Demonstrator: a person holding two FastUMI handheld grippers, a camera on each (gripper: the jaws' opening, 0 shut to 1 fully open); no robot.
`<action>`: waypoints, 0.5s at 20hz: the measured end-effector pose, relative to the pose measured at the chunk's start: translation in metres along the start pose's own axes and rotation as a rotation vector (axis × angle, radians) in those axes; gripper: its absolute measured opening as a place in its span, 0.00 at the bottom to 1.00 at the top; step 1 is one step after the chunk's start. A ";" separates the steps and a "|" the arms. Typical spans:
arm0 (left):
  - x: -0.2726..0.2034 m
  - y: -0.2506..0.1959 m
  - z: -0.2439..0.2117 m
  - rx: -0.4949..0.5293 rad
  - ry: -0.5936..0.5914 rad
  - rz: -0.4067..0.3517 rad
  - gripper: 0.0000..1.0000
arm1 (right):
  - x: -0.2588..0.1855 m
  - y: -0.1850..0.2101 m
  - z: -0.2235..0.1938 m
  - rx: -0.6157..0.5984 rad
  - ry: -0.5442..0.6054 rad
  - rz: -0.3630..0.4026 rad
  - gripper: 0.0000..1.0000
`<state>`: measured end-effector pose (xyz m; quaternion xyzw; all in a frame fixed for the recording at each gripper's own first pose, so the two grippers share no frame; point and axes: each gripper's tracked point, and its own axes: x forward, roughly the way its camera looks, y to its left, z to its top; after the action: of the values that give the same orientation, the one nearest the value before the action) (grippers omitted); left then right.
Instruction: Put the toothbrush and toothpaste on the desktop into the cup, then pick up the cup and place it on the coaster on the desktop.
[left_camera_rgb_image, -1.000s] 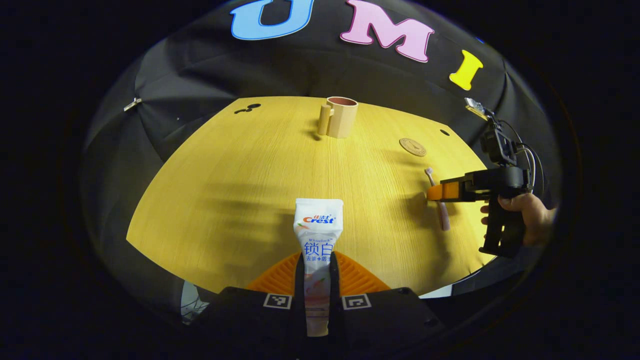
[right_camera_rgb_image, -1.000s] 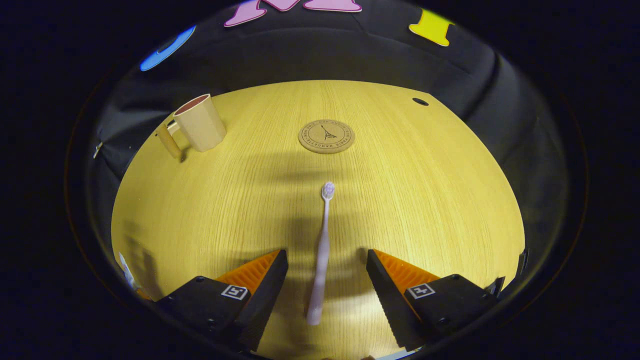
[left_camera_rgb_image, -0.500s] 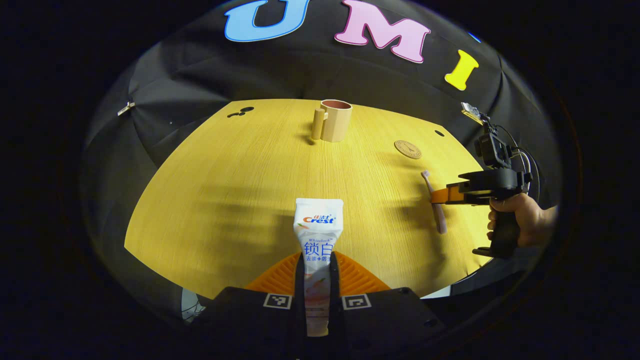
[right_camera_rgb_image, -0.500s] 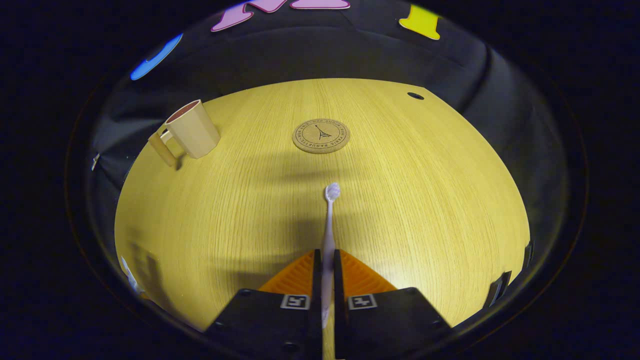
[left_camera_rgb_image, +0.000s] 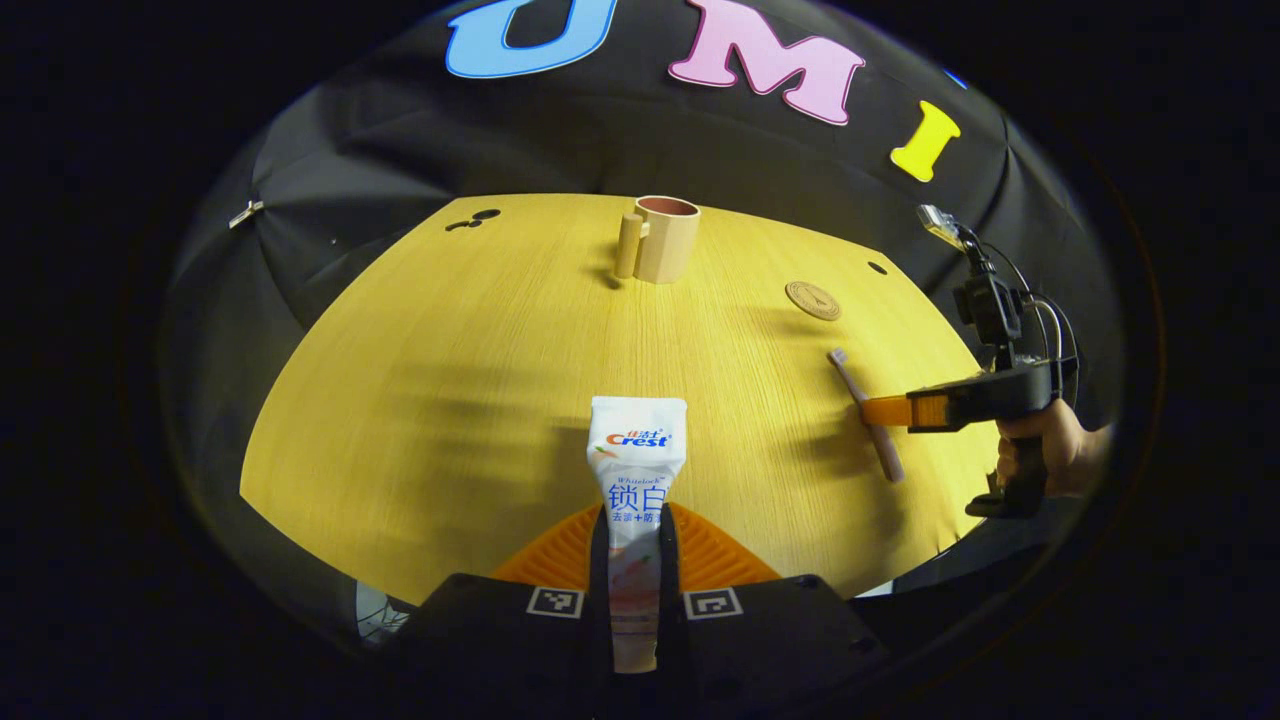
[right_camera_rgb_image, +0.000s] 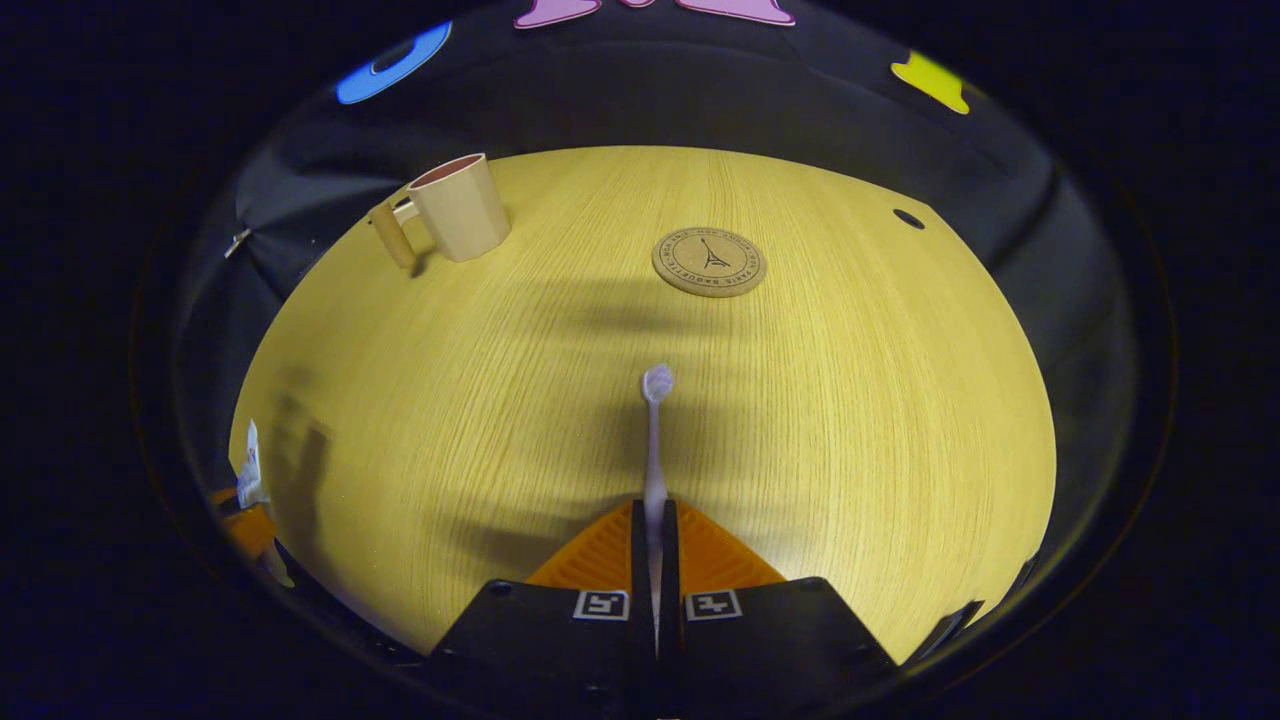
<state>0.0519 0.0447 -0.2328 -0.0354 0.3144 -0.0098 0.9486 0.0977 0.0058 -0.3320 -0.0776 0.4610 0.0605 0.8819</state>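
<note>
Orange left tongs (left_camera_rgb_image: 634, 545) clamp the toothpaste (left_camera_rgb_image: 635, 480); right tongs (right_camera_rgb_image: 655, 535) pinch the seemingly lifted toothbrush (right_camera_rgb_image: 654, 440).

Your white toothpaste tube (left_camera_rgb_image: 636, 480) stands pinched between the left tongs (left_camera_rgb_image: 635, 560), flat crimped end forward. Your pale pink toothbrush (right_camera_rgb_image: 654, 450) is clamped in the right tongs (right_camera_rgb_image: 655, 540), bristle head pointing ahead. The beige handled cup (left_camera_rgb_image: 664, 238) stands upright at the desk's far edge; the round cork coaster (right_camera_rgb_image: 709, 262) lies flat, well apart from it.

Bright, sharp, fisheye-bent; soft shadows across desktop (right_camera_rgb_image: 850, 400).
</note>
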 end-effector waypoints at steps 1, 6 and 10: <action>0.000 0.002 0.005 -0.003 -0.006 0.001 0.22 | -0.003 0.000 0.004 -0.015 -0.013 0.009 0.06; 0.003 0.012 0.039 -0.021 -0.060 0.015 0.22 | -0.026 0.000 0.026 -0.073 -0.085 0.059 0.06; 0.003 0.013 0.084 -0.036 -0.128 0.012 0.22 | -0.046 -0.003 0.039 -0.017 -0.126 0.100 0.06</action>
<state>0.1042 0.0631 -0.1685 -0.0511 0.2534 0.0038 0.9660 0.1039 0.0086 -0.2720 -0.0580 0.4075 0.1133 0.9043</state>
